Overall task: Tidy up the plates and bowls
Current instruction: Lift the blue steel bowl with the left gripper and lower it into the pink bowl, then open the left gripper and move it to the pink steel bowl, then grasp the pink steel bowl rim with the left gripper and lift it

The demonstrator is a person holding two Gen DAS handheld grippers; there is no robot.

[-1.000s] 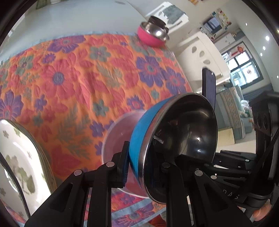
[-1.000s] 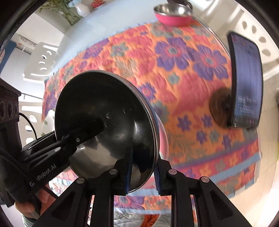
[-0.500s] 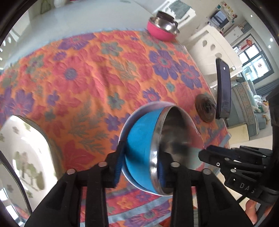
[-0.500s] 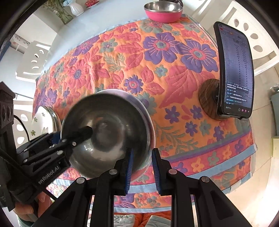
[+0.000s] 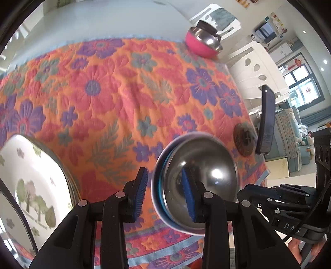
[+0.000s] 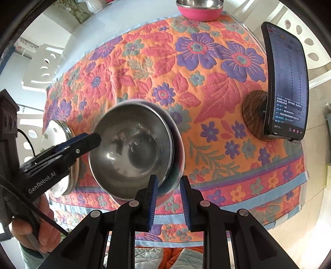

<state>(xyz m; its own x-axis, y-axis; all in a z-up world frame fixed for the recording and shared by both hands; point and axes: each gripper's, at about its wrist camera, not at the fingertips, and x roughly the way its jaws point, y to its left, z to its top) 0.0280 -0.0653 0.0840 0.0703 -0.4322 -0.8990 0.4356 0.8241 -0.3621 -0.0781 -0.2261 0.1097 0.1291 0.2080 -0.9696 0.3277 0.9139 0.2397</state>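
Note:
A steel bowl with a blue outside (image 5: 206, 175) (image 6: 132, 151) sits nested in a pale lilac bowl (image 5: 154, 186) (image 6: 179, 144) on the flowered cloth near the front edge. My left gripper (image 5: 165, 192) is open, its jaws on either side of the bowls' left rim; it also shows in the right wrist view (image 6: 91, 140). My right gripper (image 6: 168, 198) is open, astride the near rim; it also shows in the left wrist view (image 5: 254, 192). A white plate with tree print (image 5: 26, 178) (image 6: 55, 130) lies at the left.
A pink bowl with steel bowls in it (image 5: 203, 43) (image 6: 199, 9) stands at the far edge of the cloth. A phone on a round wooden stand (image 6: 287, 82) (image 5: 265, 122) stands at the right. White chairs stand around the table.
The blue steel bowl, held tilted by both grippers a second ago, has come down into the lilac bowl. Both grippers have opened and let go of its rim.

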